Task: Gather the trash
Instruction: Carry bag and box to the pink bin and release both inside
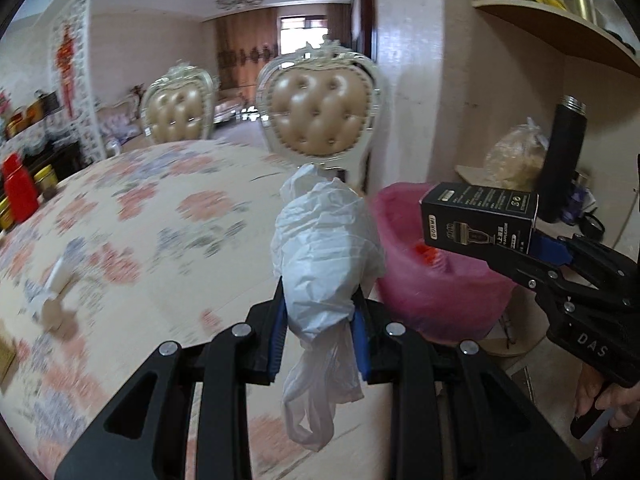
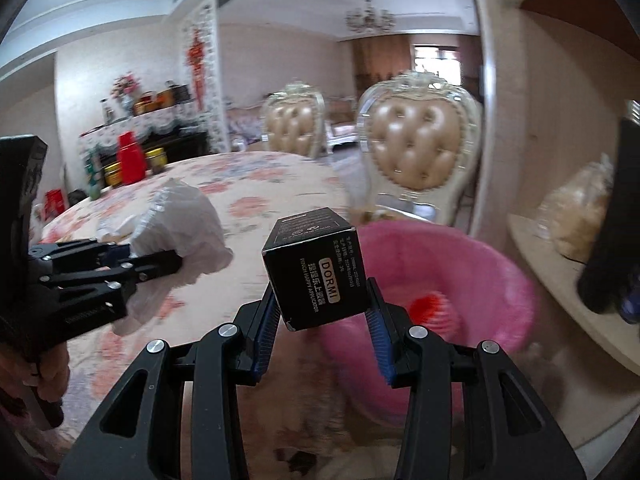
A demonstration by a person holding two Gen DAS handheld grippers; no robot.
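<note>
Trash is in both of your grippers, so the coming move turns on where the pink-lined bin [image 2: 436, 300] lies from each load. Your right gripper [image 2: 322, 320] is clamped on the black carton [image 2: 316, 276], whose long axis runs away from the camera, parallel to the fingers; in the right wrist view the bin's open mouth sits just beyond and toward 2 o'clock of that carton, with something red inside it. Your left gripper [image 1: 320, 320] is squeezed shut on a crumpled white plastic bag [image 1: 326, 248], its loose tail hanging below the jaws; in the left wrist view the bin [image 1: 436, 284] lies at 3 o'clock, just beside the bag. The right hand looks nearer the opening, judging by the carton overlapping the rim in both views. The floral worktop [image 1: 140, 220] lies at 9 o'clock, with a small white item [image 1: 56, 280] resting on it.
</note>
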